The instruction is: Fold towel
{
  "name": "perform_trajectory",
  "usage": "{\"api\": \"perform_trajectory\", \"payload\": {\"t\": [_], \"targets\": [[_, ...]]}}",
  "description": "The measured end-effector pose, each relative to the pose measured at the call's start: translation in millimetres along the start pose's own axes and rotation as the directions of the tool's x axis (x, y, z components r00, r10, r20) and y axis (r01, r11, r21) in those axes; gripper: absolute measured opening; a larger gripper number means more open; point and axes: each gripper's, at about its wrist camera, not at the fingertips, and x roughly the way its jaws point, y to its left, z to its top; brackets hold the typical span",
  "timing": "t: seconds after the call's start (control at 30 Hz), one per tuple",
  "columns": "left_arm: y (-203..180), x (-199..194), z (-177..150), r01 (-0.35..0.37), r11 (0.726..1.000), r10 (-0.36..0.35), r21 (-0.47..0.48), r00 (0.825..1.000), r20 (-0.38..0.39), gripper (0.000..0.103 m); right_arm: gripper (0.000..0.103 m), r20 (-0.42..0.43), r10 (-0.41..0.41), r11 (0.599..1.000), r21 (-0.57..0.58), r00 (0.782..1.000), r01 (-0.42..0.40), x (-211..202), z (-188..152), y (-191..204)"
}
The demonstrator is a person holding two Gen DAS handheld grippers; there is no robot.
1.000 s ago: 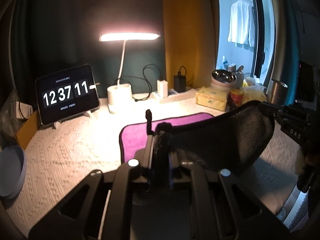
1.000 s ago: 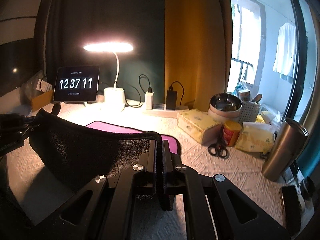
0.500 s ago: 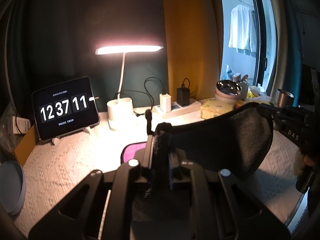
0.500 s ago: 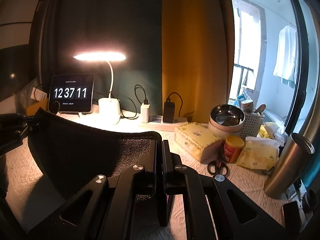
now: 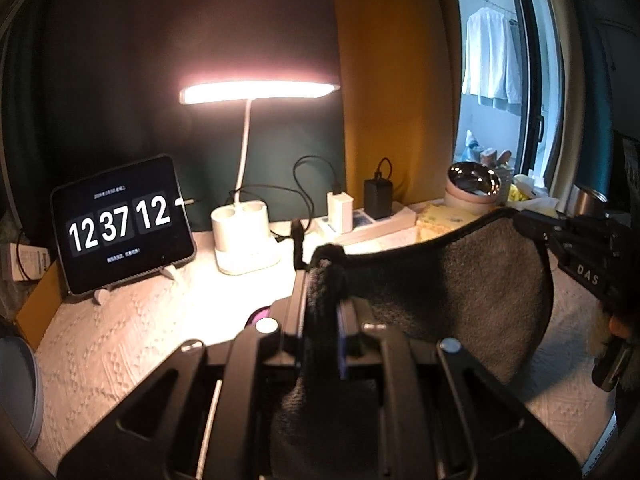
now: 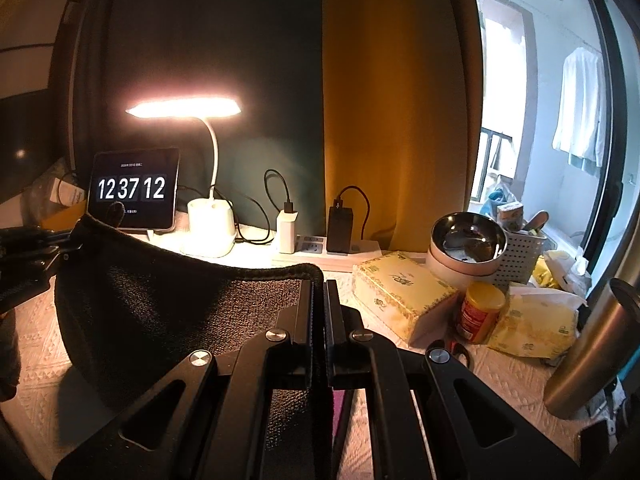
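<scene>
A dark towel (image 5: 452,292) with a magenta underside hangs in the air between my two grippers, sagging in the middle. My left gripper (image 5: 320,268) is shut on one corner of it. My right gripper (image 6: 319,280) is shut on the other corner; the towel (image 6: 168,300) stretches left from it to the left gripper (image 6: 36,256). The right gripper (image 5: 560,240) shows at the right of the left wrist view. A sliver of magenta (image 5: 260,314) shows beside the left fingers. The towel's lower part is hidden behind the gripper bodies.
The table has a white textured cloth (image 5: 120,344). At the back stand a tablet clock (image 5: 120,224), a lit desk lamp (image 5: 244,240) and a power strip with chargers (image 6: 320,244). Right: tissue box (image 6: 400,292), steel bowl (image 6: 468,244), red can (image 6: 480,312), scissors, steel tumbler (image 6: 592,352). Grey plate (image 5: 20,392) at left.
Both grippers have risen with the towel held between them. The magenta part lying on the table has lifted out of sight. The clock changed from 12:37:11 to 12:37:12.
</scene>
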Motion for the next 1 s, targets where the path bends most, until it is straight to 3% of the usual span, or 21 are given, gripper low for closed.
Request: {"api": "perform_trajectory", "payload": {"t": [0.57, 1.0], "targets": [[16.3, 74.6, -3.6, -0.012, 1.0, 0.011, -0.011, 0.995, -0.096, 0.012, 0.005, -0.054, -0.009, 1.0, 0.021, 0.999, 0.011, 56.2, -5.6, -8.1], [14.5, 130.3, -23.9, -0.063, 0.998, 0.066, 0.022, 0.971, -0.23, 0.015, 0.005, -0.164, -0.033, 0.998, 0.044, 0.986, 0.041, 101.2, -26.4, -10.8]]}}
